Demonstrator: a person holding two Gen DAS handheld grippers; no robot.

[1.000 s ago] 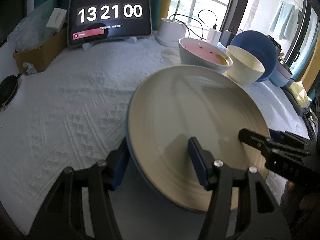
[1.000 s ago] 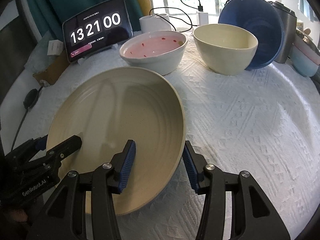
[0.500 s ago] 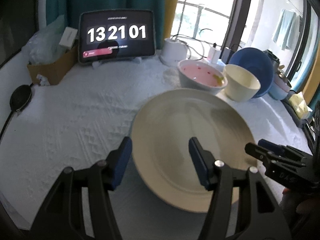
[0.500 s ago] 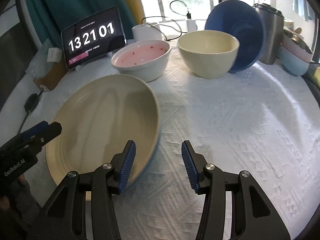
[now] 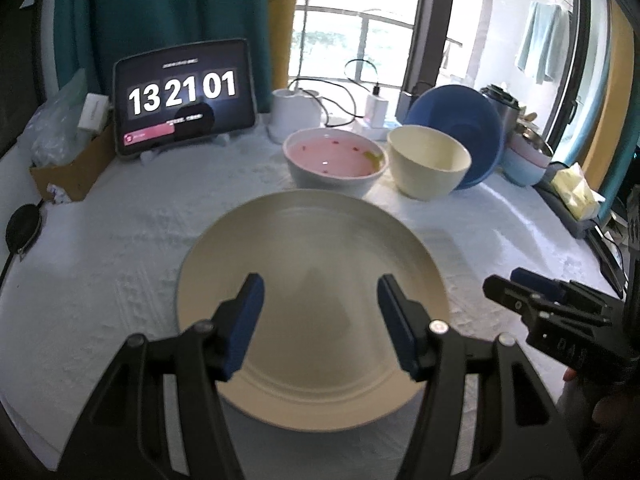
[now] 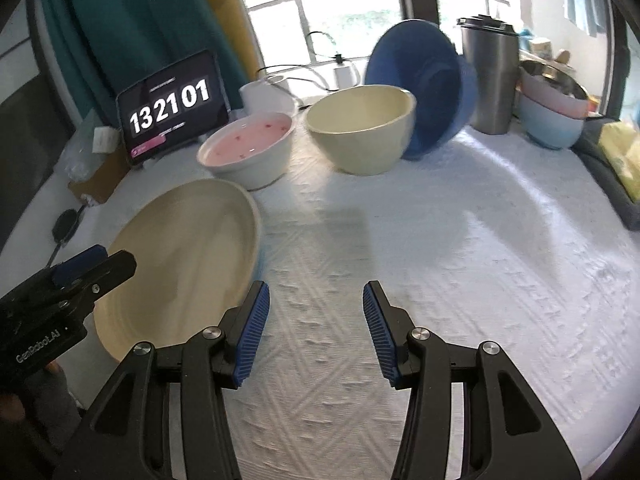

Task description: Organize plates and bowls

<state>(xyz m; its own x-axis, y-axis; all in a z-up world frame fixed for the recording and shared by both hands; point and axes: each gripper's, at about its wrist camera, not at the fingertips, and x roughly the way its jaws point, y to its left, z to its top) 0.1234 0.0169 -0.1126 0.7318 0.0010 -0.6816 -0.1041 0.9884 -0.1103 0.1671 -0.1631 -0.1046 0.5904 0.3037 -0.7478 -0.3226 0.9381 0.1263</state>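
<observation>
Plates and bowls: one cream plate (image 5: 310, 300) lies flat near the middle of the worktop (image 6: 460, 280); the bowls stand together at the far side.
Cream plate: round and shallow, with faint concentric ridges and a matte glaze; a blue tint shows at its right edge in the right wrist view. It rests free, nothing gripping it.
Left claw (image 5: 316, 328): fingers apart and empty, hanging above the near half of the plate, with blue ribbed pads (image 5: 246, 322) clear of the rim.
Right claw (image 6: 316, 334): fingers apart and empty, over bare cloth just right of the plate.
Pink-lined bowl (image 5: 334, 160): white outside, pink inside with small red specks; it sits upright just beyond the plate.
Cream bowl (image 5: 428, 164): deeper, plain, thick-walled; it stands right of the pink one and close beside it.
Blue bowl (image 6: 424, 84): tipped on its edge and leaning behind the cream bowl, probably propped there for lack of room.
Worktop cover: white cloth with a woven raised pattern, likely soft enough to hush crockery and stop it sliding.
Far-left corner: tablet clock (image 5: 184, 96) on a stand.
Far right: steel tumbler (image 6: 490, 76) with a dark lid.
Judgement: the plate looks set down; the bowls seem next for stacking.
</observation>
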